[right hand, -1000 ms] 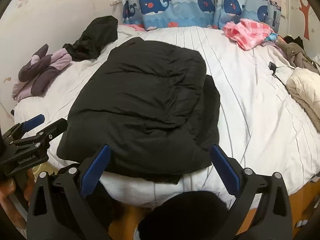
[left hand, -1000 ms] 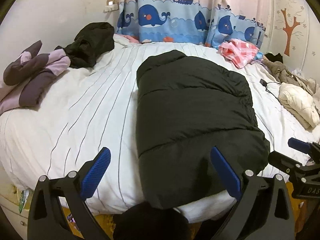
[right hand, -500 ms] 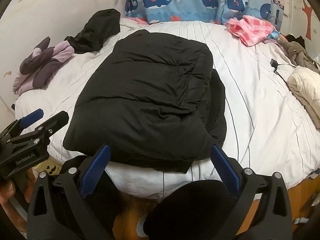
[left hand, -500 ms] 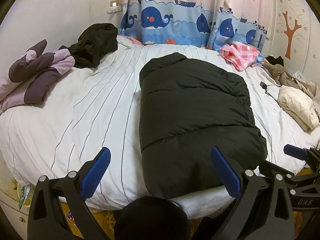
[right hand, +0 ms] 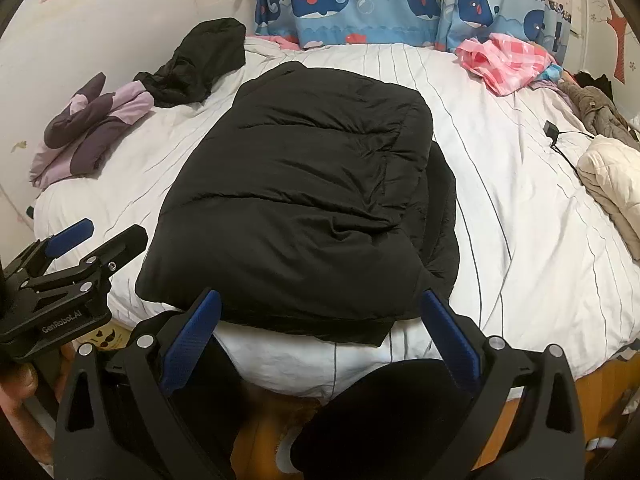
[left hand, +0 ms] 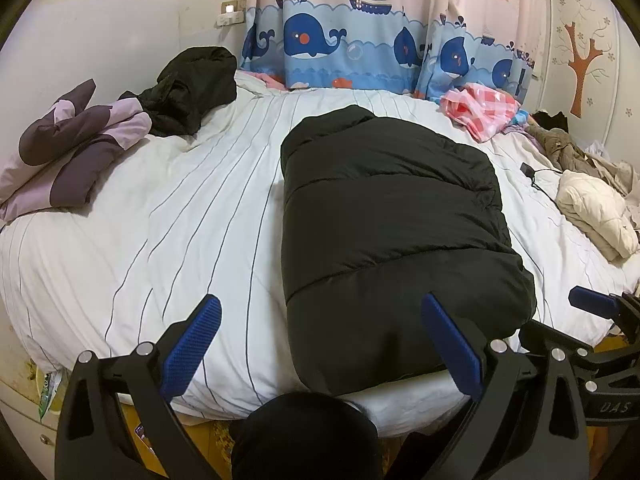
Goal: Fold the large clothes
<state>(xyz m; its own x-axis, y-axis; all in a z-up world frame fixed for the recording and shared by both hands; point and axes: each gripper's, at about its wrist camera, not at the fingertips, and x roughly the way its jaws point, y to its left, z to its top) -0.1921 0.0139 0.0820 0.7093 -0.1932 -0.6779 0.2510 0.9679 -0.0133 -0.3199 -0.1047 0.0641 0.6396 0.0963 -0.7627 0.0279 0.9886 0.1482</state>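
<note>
I have both grippers held back off the near edge of the bed, and neither one touches anything. The left gripper has its jaws spread wide and empty; so does the right gripper.

The black puffer jacket lies folded into a thick bundle on the striped sheet, its near end reaching the bed's edge. From the left wrist view it sits ahead and to the right: the right finger overlaps its near end in the picture, while the left finger stands over bare sheet. From the right wrist view the jacket lies straight ahead, its near hem just beyond both fingertips and about as wide as the gap between them. A lower layer sticks out along its right side.

Other clothes lie well apart: a purple garment and a black one far left, a pink checked cloth by the curtain, and a cream jacket on the right.
</note>
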